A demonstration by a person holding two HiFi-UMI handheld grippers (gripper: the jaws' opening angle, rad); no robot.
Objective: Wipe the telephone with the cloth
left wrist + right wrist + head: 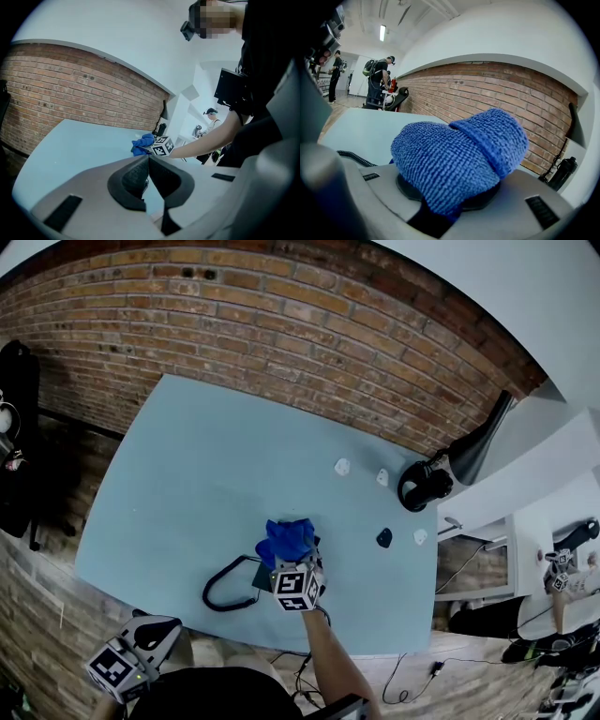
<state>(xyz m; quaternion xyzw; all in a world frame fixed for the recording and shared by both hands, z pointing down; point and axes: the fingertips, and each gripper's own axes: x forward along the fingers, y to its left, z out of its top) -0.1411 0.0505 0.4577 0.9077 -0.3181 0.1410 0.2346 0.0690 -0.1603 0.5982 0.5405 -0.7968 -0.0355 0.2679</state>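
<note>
A brick wall (281, 324) runs along the far side of the pale blue counter (187, 465), and everything else sits around the blue cloth (289, 540), which lies on the counter close to its near edge, about midway along.

Far off to the cloth's right and beyond it, at the counter's far right corner, stands a black lamp (480, 448).

The person's forearm (328, 662) reaches in from the near side to the right claw (296, 576), whose marker cube stands just on the near side of the cloth. This claw is pinching the cloth: in the right gripper view the bunched terry fabric fills the space between its jaws and bulges over them.

The left claw (131, 662) is well apart from the cloth, down to its left and past the counter's near edge. In the left gripper view its black pads (133, 180) are pressed together at the tips with nothing between them.

The dark telephone (263, 579) lies right under the cloth, showing only at its near left side beside the marker cube. The cloth rests on top of it. Its black cord (356, 159) loops out on the counter to the cloth's left.

To the cloth's right lie four small pieces, all apart from it: two white ones (342, 466) (382, 477) farther back, and a dark one (384, 538) beside a third white one (420, 536) level with the cloth.
</note>
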